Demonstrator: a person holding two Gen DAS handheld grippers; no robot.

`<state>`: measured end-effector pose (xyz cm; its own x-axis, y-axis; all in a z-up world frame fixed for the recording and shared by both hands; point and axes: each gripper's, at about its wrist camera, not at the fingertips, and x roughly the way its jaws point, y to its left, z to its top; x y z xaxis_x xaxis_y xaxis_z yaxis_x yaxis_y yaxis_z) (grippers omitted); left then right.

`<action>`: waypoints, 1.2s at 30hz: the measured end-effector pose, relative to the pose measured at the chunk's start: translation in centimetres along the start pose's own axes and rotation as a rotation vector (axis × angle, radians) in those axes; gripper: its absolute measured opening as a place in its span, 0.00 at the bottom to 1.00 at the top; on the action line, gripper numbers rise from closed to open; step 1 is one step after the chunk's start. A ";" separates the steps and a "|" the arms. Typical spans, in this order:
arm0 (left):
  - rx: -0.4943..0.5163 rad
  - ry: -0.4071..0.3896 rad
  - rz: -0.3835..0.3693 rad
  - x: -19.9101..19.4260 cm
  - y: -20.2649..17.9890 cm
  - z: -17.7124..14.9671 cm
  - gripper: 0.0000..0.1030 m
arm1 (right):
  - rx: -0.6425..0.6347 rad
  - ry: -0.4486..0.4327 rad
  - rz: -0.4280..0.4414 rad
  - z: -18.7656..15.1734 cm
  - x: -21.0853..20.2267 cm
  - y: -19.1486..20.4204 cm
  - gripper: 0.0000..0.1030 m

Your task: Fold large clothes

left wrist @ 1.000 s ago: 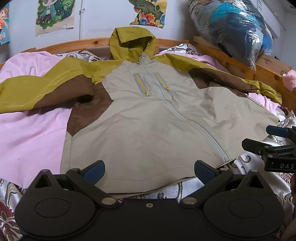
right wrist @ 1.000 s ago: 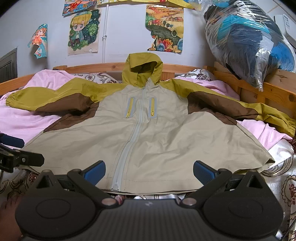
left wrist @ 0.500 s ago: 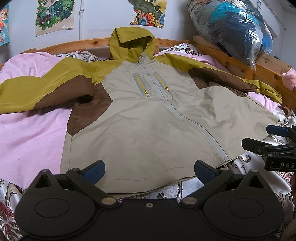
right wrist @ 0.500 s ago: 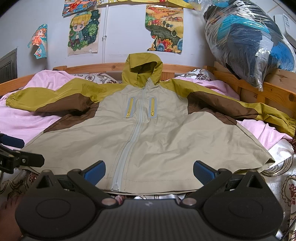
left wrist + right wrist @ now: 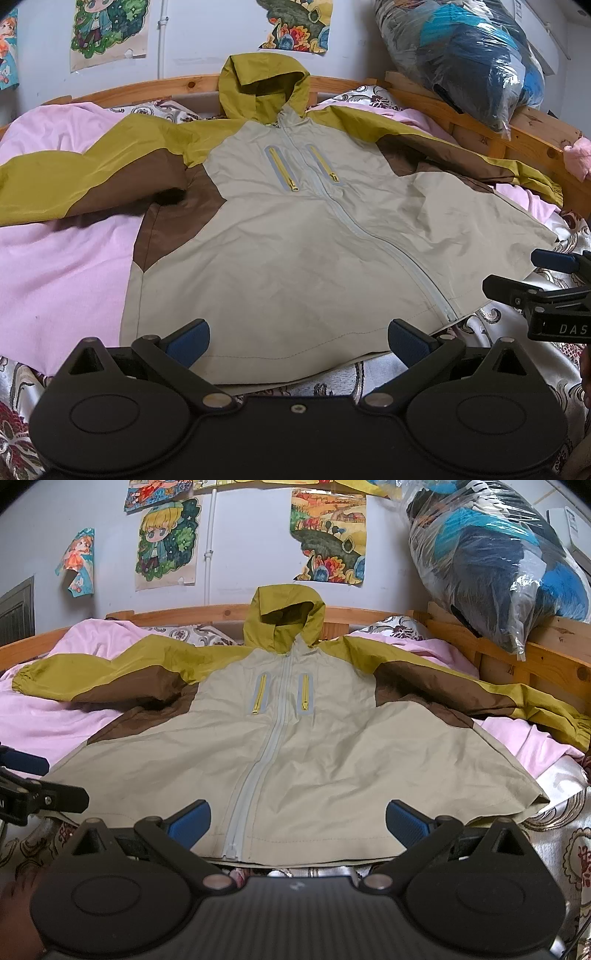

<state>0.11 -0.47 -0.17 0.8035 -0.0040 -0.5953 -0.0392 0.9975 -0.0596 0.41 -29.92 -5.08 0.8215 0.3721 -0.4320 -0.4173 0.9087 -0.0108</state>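
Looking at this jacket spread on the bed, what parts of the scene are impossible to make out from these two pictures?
- Jacket back and lining: both views, it lies front up.
- Its left-hand cuff: left wrist view, cut off by the frame edge.
- Hem middle: right wrist view, hidden behind the right gripper body.
- Plastic bag contents: both views, blurred by crinkled wrap.
- Left gripper holder: only a dark sliver of hand shows at the edge.
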 end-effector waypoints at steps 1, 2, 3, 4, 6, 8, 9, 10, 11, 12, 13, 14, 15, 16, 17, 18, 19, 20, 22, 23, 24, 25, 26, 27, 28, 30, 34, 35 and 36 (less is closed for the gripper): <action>0.000 0.000 0.000 0.0 0.0 0.0 0.99 | 0.000 0.001 0.000 0.0 0.0 0.0 1.00; -0.001 0.000 0.000 0.0 0.0 0.0 0.99 | 0.000 0.002 0.001 0.0 0.0 0.1 1.00; -0.002 0.001 0.000 0.0 0.0 -0.1 0.99 | 0.000 0.003 0.001 0.0 0.0 0.1 1.00; -0.002 0.002 0.001 0.1 0.0 -0.1 0.99 | 0.000 0.006 0.003 -0.1 0.1 0.1 1.00; -0.004 0.003 0.002 0.1 0.0 -0.1 0.99 | 0.003 0.017 0.012 -0.1 0.3 0.1 1.00; -0.005 0.005 0.004 0.2 0.1 -0.1 0.99 | 0.011 0.030 0.022 -0.2 0.5 0.0 1.00; -0.004 0.006 0.007 0.2 0.0 -0.1 0.99 | 0.013 0.033 0.022 -0.2 0.5 0.0 1.00; -0.002 0.006 0.009 0.3 0.0 0.0 0.99 | 0.016 0.035 0.021 -0.2 0.6 -0.1 1.00; 0.002 0.006 0.010 0.3 0.0 0.0 0.99 | 0.020 0.034 0.019 -0.1 0.6 -0.1 1.00; 0.008 0.006 0.012 0.4 0.0 0.1 0.99 | 0.027 0.034 0.018 -0.1 0.8 -0.3 1.00; 0.017 0.006 0.014 0.5 0.0 0.4 0.99 | 0.038 0.034 0.016 0.1 0.9 -0.5 1.00; 0.029 0.006 0.015 0.6 0.0 0.8 0.99 | 0.055 0.029 0.019 0.4 1.0 -0.9 1.00; 0.042 0.003 0.017 0.7 0.0 1.2 0.99 | 0.076 0.021 0.031 0.9 1.2 -1.4 1.00; 0.057 -0.002 0.021 0.8 0.0 1.8 0.99 | 0.100 0.016 0.040 1.5 1.4 -2.2 1.00; 0.072 -0.007 0.027 0.9 0.0 2.5 0.99 | 0.121 0.015 0.048 2.2 1.6 -3.0 1.00; 0.085 -0.015 0.035 0.9 0.0 3.3 0.99 | 0.139 0.012 0.054 2.9 1.8 -4.0 1.00; 0.095 -0.027 0.044 0.9 0.1 4.3 0.99 | 0.156 0.005 0.055 3.7 2.1 -5.0 1.00; 0.100 -0.039 0.055 1.0 0.0 5.3 0.99 | 0.173 -0.005 0.055 4.5 2.3 -6.2 1.00; 0.095 -0.054 0.085 1.1 0.0 7.5 0.99 | 0.199 -0.015 0.069 6.0 3.0 -8.8 1.00; 0.090 -0.060 0.095 1.2 0.0 8.7 0.99 | 0.212 -0.012 0.066 6.7 3.3 -10.1 1.00; 0.087 -0.064 0.101 1.1 0.0 9.9 0.99 | 0.227 -0.011 0.047 7.3 3.8 -11.5 1.00; 0.086 -0.064 0.101 1.2 0.0 11.0 0.99 | 0.248 -0.010 0.018 7.8 4.3 -12.8 1.00; 0.088 -0.063 0.102 1.3 0.1 12.1 0.99 | 0.276 -0.006 -0.010 8.2 4.8 -14.1 1.00; 0.087 -0.059 0.103 1.4 0.1 13.1 0.99 | 0.318 -0.003 -0.040 8.4 5.4 -15.6 1.00; 0.086 -0.056 0.104 1.5 0.1 13.9 0.99 | 0.366 -0.006 -0.073 8.5 5.9 -17.0 1.00; 0.075 -0.042 0.101 2.0 0.2 15.3 0.99 | 0.472 -0.017 -0.141 8.4 6.8 -19.9 1.00; 0.013 -0.003 0.079 4.0 0.7 16.6 0.99 | 0.625 -0.049 -0.251 7.7 8.7 -24.0 1.00; -0.006 0.008 0.070 4.6 0.9 16.6 0.99 | 0.665 -0.057 -0.267 7.4 9.2 -24.9 1.00; -0.022 0.019 0.061 5.2 1.2 16.5 0.99 | 0.713 -0.064 -0.281 7.2 9.7 -25.7 1.00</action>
<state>14.03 1.86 9.92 0.7878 0.0553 -0.6134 -0.1011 0.9941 -0.0402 21.90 -48.34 -2.48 0.8898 0.0998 -0.4454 0.1437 0.8649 0.4809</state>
